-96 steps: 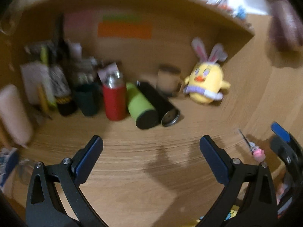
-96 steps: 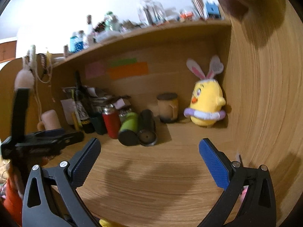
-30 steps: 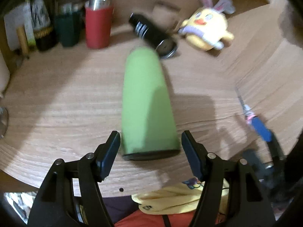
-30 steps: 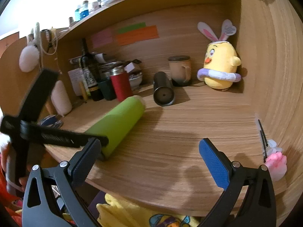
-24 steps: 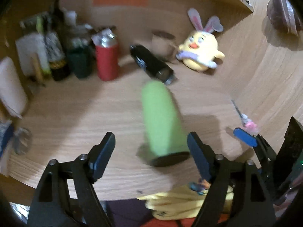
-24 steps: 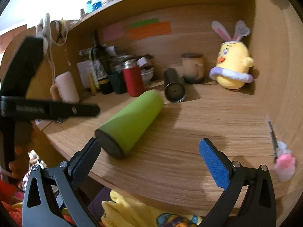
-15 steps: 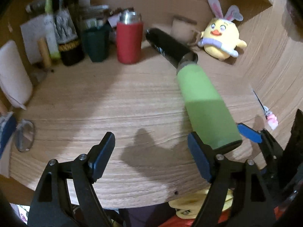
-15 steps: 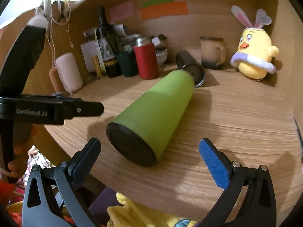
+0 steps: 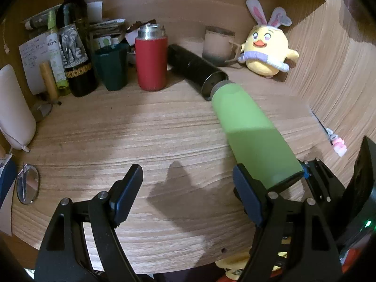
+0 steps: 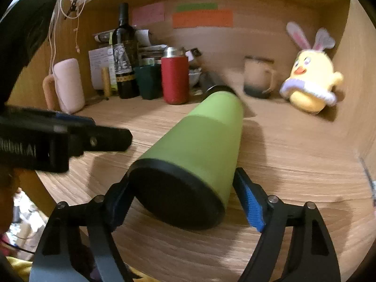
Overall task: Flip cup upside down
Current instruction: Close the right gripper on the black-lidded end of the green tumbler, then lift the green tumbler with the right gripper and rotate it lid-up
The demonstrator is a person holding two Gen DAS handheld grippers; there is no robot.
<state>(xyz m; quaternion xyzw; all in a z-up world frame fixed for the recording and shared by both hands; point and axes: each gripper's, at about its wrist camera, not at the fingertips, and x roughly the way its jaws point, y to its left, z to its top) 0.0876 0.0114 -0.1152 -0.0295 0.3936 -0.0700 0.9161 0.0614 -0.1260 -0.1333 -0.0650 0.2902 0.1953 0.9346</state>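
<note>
The green cup (image 10: 202, 145) is a tall tumbler with a black base. It lies on its side on the wooden desk (image 9: 117, 136), base toward the front edge. My right gripper (image 10: 181, 195) is open, with its fingers on either side of the base end; contact is unclear. In the left wrist view the green cup (image 9: 251, 129) lies to the right, its base next to the right finger. My left gripper (image 9: 185, 188) is open and empty over bare desk.
At the back stand a red flask (image 9: 151, 61), a dark green cup (image 9: 112, 68), a wine bottle (image 9: 75, 47), a beige mug (image 9: 217, 47) and a yellow chick toy (image 9: 268, 49). A black tumbler (image 9: 195, 72) lies on its side. Glasses (image 9: 27, 184) lie at the left edge.
My left gripper let go of the green cup and moved left. My right gripper closed in on the cup's base end, its fingers now on either side of it.
</note>
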